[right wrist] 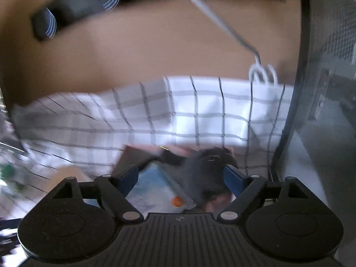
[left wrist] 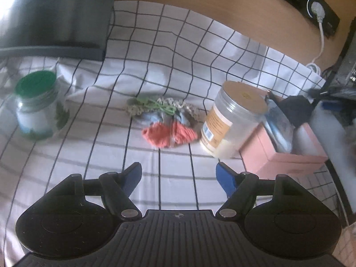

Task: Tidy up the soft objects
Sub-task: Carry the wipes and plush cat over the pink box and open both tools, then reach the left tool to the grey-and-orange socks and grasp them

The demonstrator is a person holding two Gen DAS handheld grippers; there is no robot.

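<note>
White cloth with a dark grid [left wrist: 178, 71] covers our table, with a tan wooden wall [left wrist: 222, 6] behind it. Only our left view shows the crocheted bundle of orange, blue and beige yarn [left wrist: 165, 120] lying mid-cloth, well ahead of our left gripper [left wrist: 178, 175], whose blue-padded jaws stand wide apart and empty. We count two jars: a green-lidded glass jar [left wrist: 36, 106] far left, and a clear plastic jar with a tan lid [left wrist: 229, 118] just right of the bundle, touching a pink cardboard box [left wrist: 282, 153]. Our blurred right view looks down into that pink box [right wrist: 146, 148], where a dark soft item [right wrist: 207, 169] and a pale blue packet [right wrist: 155, 191] lie between the spread fingers of our right gripper [right wrist: 181, 175], which grasps nothing that we can make out. A white cable [left wrist: 320, 40] hangs behind.
</note>
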